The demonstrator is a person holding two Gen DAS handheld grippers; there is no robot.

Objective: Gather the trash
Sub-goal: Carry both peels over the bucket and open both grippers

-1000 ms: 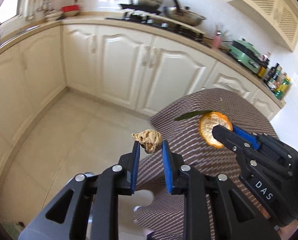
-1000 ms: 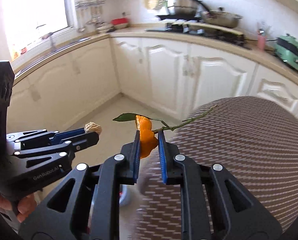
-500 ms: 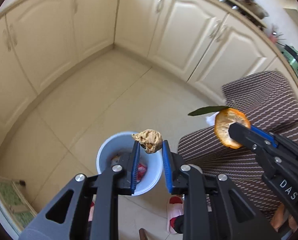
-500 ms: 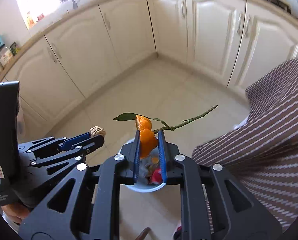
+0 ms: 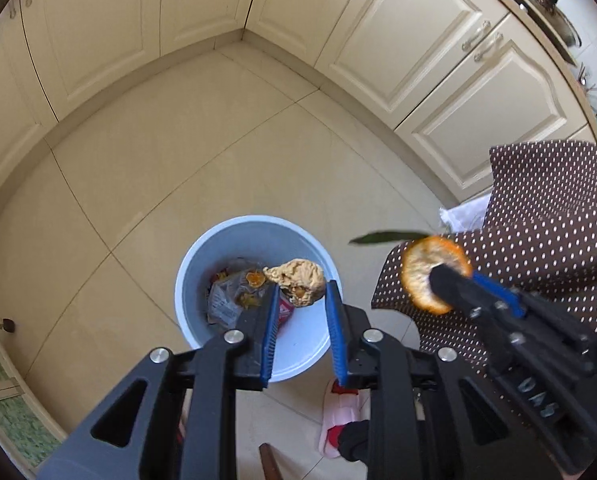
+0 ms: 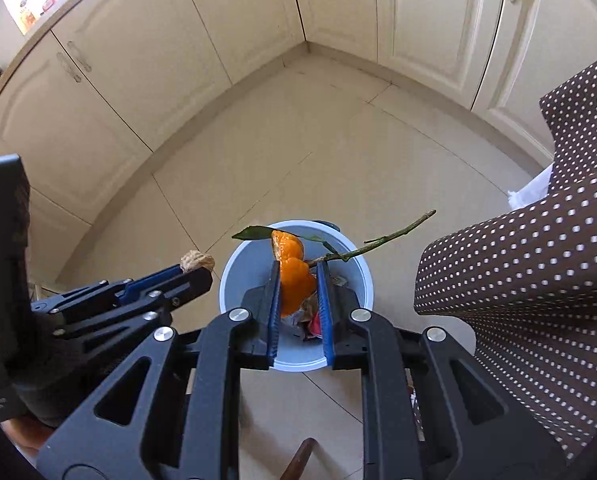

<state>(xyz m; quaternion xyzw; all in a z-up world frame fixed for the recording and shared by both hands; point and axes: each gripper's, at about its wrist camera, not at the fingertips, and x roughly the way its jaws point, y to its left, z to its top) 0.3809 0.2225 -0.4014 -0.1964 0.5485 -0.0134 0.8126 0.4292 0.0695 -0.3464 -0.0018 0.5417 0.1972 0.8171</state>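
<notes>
Trash: two pieces, one in each of your grippers, both above the bin.
Shell: tan walnut shell (image 5: 300, 282), pinched between the fingers of your left gripper (image 5: 301, 300), hanging over the bin's opening.
Peel: orange peel (image 6: 294, 280) with twig (image 6: 378, 240) and leaf, clamped in your right gripper (image 6: 298, 284), also over the opening.
Bin: pale blue bin (image 5: 202, 256) on the tiled floor (image 5: 158, 160), already holding wrappers and peel scraps; spotted cloth (image 6: 538, 260) just to its right.
Step in hand: carry done, release pending, by the look of it.
Next move: spread each pair of fingers so both pieces drop inside; mind the long twig, which could catch the rim.
</notes>
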